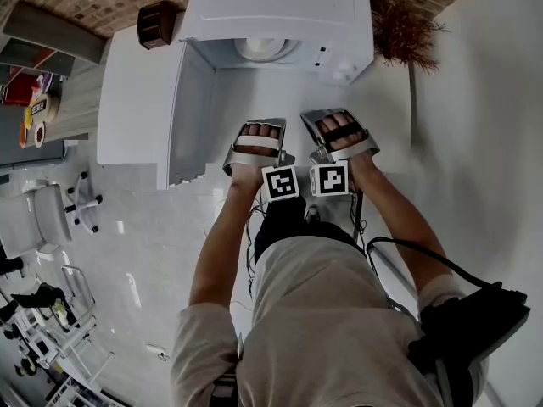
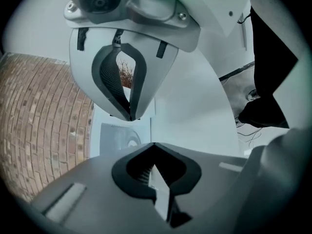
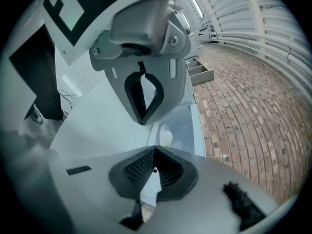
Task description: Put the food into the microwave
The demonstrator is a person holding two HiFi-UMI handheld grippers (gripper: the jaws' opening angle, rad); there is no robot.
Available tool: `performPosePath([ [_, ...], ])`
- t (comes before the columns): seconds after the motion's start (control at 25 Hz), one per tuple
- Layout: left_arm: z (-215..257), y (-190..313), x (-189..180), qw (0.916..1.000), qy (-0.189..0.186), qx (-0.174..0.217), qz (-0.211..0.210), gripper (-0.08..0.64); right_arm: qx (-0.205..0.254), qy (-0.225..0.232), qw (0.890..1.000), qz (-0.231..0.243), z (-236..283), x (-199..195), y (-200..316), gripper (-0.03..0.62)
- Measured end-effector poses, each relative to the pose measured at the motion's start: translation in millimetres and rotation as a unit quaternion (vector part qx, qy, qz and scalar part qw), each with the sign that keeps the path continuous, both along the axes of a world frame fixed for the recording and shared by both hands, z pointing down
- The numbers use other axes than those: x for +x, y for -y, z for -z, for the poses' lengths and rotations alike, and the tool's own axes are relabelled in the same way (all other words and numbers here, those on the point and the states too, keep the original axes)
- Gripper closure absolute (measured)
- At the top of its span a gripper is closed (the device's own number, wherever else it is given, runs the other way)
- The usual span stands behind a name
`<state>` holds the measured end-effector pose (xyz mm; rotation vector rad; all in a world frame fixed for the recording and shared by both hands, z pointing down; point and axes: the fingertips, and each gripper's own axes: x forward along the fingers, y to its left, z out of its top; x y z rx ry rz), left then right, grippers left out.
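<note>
Our left gripper (image 2: 154, 146) and right gripper (image 3: 155, 150) hang side by side before the open microwave (image 1: 280, 7), the fingers of both pressed together on nothing. A pale round plate (image 1: 267, 47), probably the food, sits deep inside, straight ahead. The door (image 1: 191, 113) stands open to the left, nearer our left gripper.

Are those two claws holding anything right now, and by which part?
Nothing is held. The left gripper and the right gripper are both shut and empty, in front of the open microwave.
</note>
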<state>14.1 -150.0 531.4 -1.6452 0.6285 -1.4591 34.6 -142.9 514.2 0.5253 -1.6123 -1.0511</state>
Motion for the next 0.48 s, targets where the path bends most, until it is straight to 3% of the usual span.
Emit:
performPosePath([
  [0.48, 6, -32, 10, 0.9999, 0.007, 0.009, 0.003, 0.552, 0.014, 0.005, 1.000, 0.023, 9, -6, -33, 0.586],
])
